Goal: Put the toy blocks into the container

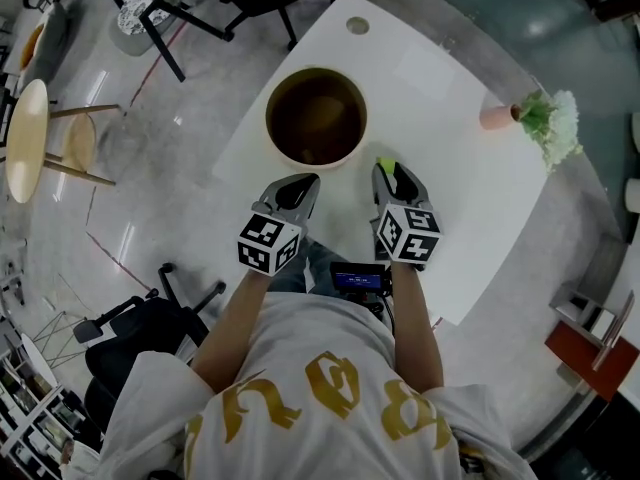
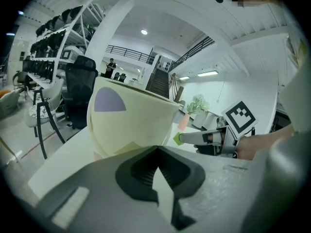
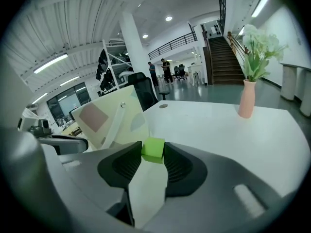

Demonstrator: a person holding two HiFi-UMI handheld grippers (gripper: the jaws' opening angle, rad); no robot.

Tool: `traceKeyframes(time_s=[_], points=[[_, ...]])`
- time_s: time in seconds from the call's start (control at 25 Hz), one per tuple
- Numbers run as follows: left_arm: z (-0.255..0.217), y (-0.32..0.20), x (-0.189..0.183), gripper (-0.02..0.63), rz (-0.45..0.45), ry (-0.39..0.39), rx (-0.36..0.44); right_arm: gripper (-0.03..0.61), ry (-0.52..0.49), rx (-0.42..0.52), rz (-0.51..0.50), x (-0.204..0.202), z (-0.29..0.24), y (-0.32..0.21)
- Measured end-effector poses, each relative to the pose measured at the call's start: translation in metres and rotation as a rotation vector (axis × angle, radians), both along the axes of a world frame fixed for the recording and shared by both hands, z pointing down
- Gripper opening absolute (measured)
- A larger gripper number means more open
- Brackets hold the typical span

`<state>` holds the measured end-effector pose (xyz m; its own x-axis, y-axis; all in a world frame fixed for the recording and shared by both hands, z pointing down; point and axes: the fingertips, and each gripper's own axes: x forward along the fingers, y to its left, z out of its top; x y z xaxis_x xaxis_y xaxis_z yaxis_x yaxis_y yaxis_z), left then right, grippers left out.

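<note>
A: What does the right claw (image 3: 154,154) hold?
B: Its jaws stand partly apart and pinch a small bright-green toy cube (image 3: 153,148) at their very tips. That tip hold probably lets the cube fall cleanly once the jaws part

A: And the left claw (image 2: 156,148)?
B: It is closed tip to tip on nothing. It hangs just beside the round cream plastic container (image 2: 131,123), perhaps to keep out of the way, perhaps ready to steady it

A: Where is the cube?
B: It is outside the container, near the side of the rim closest to the person. The container stands on the white counter (image 1: 450,198) just ahead of both claws, so the drop is not yet made

A: Counts?
B: One green cube, one container and two claws. There is also one slim pink vase (image 3: 247,101) of green-and-white flowers, well apart at the counter's far edge. Whether any blocks lie in the container's dark inside cannot be told
</note>
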<state>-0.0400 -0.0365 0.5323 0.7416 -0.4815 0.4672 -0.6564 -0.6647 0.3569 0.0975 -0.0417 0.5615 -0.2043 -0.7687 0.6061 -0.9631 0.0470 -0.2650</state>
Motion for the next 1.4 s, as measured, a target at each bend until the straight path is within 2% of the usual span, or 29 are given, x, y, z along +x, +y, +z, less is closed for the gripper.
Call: traceKeyframes(time_s=[0.36, 1.04, 1.2, 1.4], points=[[-0.021, -0.006, -0.019, 0.002, -0.057, 0.022, 0.042, 0.173, -0.027, 0.051, 0.005, -0.006, -0.022, 0.002], [-0.080, -0.034, -0.054, 0.002, -0.147, 0.068, 0.177, 0.172, 0.032, 0.283, -0.090, -0.034, -0.094, -0.018], [-0.089, -0.039, -0.057, 0.002, -0.150, 0.085, 0.195, 0.172, -0.061, 0.330, -0.089, -0.045, -0.114, -0.021], [-0.094, -0.047, -0.057, 0.002, -0.147, 0.105, 0.209, 0.172, -0.079, 0.372, -0.133, -0.062, -0.131, -0.027]])
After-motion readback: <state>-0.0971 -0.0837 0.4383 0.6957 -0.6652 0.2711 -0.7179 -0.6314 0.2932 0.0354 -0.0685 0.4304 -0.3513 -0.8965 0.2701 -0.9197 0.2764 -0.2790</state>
